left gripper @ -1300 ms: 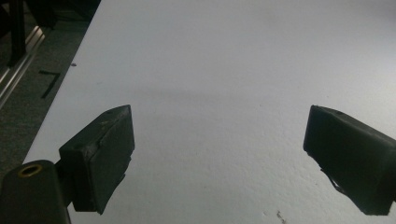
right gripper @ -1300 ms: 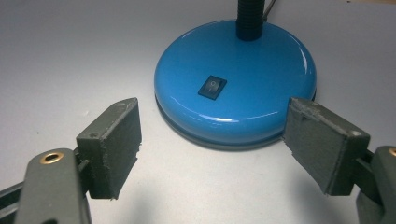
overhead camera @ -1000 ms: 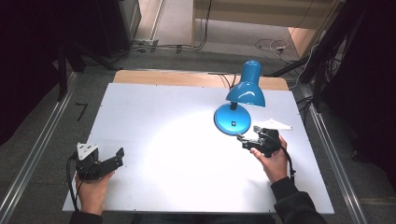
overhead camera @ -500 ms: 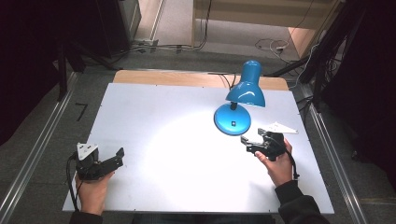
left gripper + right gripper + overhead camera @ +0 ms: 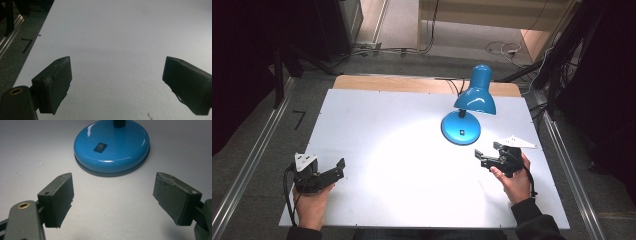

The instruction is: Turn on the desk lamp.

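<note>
Your blue desk lamp (image 5: 464, 112) stands on the far right part of the white desk (image 5: 402, 165), its shade pointing down and casting a bright pool of light on the desk to its left. On its round base (image 5: 112, 146) sits a small black rocker switch (image 5: 100, 147); its markings are too small to read. Your right gripper (image 5: 487, 156) is just near of the base, pointed at it, jaws spread wide with nothing between them. Your left gripper (image 5: 337, 167) rests at the near left corner of the desk, well apart from the lamp, jaws also wide over bare desk surface. Cables (image 5: 497, 47) lie on the floor beyond the desk.
</note>
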Demonstrator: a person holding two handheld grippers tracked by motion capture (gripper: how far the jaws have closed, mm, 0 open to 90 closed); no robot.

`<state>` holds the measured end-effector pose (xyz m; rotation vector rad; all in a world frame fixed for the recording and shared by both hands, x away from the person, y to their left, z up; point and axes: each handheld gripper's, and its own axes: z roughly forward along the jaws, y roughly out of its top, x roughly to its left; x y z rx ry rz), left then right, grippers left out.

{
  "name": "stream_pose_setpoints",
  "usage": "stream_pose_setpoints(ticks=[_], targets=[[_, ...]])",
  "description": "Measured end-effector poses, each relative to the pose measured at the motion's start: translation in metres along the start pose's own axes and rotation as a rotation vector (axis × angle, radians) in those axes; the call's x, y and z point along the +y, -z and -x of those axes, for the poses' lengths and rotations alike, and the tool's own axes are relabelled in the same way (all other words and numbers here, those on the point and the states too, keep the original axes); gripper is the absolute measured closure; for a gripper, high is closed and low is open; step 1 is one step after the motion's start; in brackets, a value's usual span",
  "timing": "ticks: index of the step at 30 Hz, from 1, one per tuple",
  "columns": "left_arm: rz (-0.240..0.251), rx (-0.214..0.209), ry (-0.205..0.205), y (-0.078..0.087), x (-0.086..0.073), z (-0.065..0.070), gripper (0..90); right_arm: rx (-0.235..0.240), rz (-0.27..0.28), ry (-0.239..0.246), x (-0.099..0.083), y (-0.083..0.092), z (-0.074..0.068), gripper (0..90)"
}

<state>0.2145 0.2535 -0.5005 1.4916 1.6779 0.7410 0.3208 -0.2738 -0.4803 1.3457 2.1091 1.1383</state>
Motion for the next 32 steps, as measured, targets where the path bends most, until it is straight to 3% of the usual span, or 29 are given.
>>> stream_pose_setpoints(ticks=[15, 25, 32], targets=[[0.003, 0.0, 0.003, 0.001, 0.0, 0.0, 9.2, -0.026, 0.005, 0.0, -0.016, 0.021, 0.011, 15.3], [0.0, -0.002, -0.004, 0.001, 0.0, 0.001, 9.2, -0.086, 0.014, -0.031, -0.034, 0.049, 0.034, 15.2], [0.0, 0.001, -0.003, 0.001, 0.0, 0.001, 9.2, -0.14, 0.021, -0.082, -0.048, 0.07, 0.054, 15.2]])
